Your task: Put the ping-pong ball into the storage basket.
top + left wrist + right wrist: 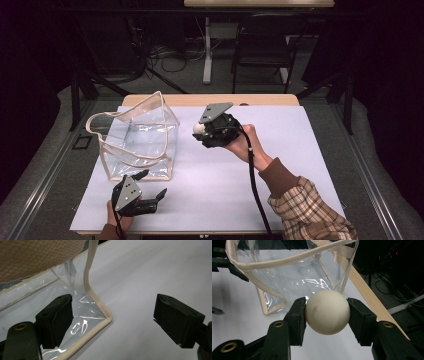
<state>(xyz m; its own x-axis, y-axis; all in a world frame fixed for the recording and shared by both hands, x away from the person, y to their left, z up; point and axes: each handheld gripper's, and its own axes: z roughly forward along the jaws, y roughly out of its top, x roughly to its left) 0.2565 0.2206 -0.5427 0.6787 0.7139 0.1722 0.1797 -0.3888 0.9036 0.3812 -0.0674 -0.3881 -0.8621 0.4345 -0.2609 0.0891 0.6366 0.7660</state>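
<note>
A clear plastic bag [142, 142] with beige trim stands open on the white table cover at the left. My right gripper [201, 131] is shut on a cream-white ball [198, 128], held just right of the bag above the table. In the right gripper view the ball [327, 312] is squeezed between both black jaws, with the bag [294, 277] straight ahead. My left gripper [152, 186] stands open near the table's front edge, at the bag's near right corner. In the left gripper view that bag corner [105, 316] lies between the spread jaws, nearer the left one.
The white cover [280, 165] spans most of the wooden table [265, 99], bare to the right. The right gripper's black cable [255, 185] trails over the person's plaid sleeve [310, 210]. A dark chair [260, 50] and floor cables lie beyond the far edge.
</note>
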